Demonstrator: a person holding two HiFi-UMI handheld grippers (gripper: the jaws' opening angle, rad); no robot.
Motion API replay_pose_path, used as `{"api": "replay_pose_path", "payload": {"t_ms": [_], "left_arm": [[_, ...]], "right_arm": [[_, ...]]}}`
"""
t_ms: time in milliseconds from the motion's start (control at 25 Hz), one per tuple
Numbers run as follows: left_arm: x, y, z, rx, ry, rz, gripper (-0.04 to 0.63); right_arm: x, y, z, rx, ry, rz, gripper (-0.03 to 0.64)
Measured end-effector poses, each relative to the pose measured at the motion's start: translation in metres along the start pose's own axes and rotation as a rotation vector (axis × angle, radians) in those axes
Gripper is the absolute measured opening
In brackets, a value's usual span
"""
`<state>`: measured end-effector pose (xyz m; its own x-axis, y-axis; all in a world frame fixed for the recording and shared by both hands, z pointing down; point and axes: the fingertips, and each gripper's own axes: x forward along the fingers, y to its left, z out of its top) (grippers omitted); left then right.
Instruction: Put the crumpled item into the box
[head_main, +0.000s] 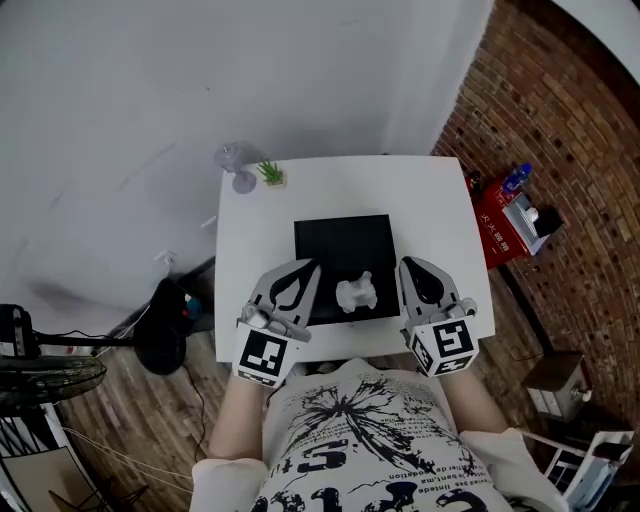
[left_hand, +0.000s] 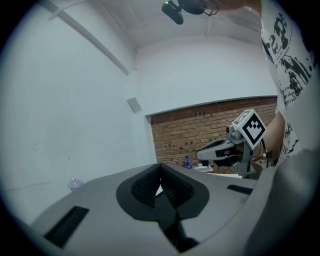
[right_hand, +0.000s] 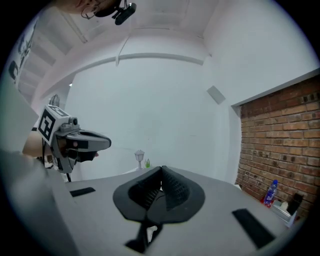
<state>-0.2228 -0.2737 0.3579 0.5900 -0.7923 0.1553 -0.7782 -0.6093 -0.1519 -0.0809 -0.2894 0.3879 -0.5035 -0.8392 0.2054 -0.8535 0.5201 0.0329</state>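
**Both grippers closed and empty at the near edge of the table, crumpled item between them**

Nearest the camera, the left gripper and the right gripper are held over the near edge of the white table, one on each side of the middle. In its own view, the jaws of the left gripper are seen pressed together at the tips, with nothing caught between them. The jaws of the right gripper are likewise seen brought together, and nothing is gripped.

Between the two sets of jaws, touched by neither, the white crumpled item is found. It lies within the outline of the black box, on that box's near part and slightly right of its centre. A narrow gap is left on each side of the item, between it and the jaw tips.

The box is set square to the table, close to the near edge. Strips of bare table top are left to its left and right, and a wider bare band is left between its far side and the far edge.

At the far left corner a small green plant is placed, with a clear glass piece just beside it at the very corner. The far right corner is bare.

Beyond the right edge, on the floor by the brick wall, a red carton with a blue bottle is seen.
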Motion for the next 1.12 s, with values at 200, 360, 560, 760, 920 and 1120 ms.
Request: {"api": "replay_pose_path", "payload": {"t_ms": [200, 360, 560, 760, 920, 1120], "left_arm": [[-0.027, 0.019, 0.018, -0.101, -0.14, 0.102, 0.014], [-0.039, 0.026, 0.014, -0.12, -0.115, 0.125, 0.014], [-0.039, 0.027, 0.008, -0.115, -0.078, 0.123, 0.014], [-0.033, 0.027, 0.004, -0.118, -0.048, 0.118, 0.014], [-0.025, 0.028, 0.01, -0.105, -0.085, 0.133, 0.014], [-0.018, 0.021, 0.012, -0.081, -0.081, 0.122, 0.014]], "right_arm": [[-0.004, 0.008, 0.007, -0.013, -0.011, 0.007, 0.014], [-0.003, 0.015, 0.015, -0.014, -0.028, 0.019, 0.012], [-0.002, 0.018, 0.017, -0.019, -0.036, 0.029, 0.012], [-0.002, 0.018, 0.014, -0.031, -0.026, 0.046, 0.012], [0.0, 0.021, 0.013, -0.076, -0.023, 0.072, 0.012], [0.0, 0.017, 0.011, -0.075, -0.02, 0.075, 0.012]]}}
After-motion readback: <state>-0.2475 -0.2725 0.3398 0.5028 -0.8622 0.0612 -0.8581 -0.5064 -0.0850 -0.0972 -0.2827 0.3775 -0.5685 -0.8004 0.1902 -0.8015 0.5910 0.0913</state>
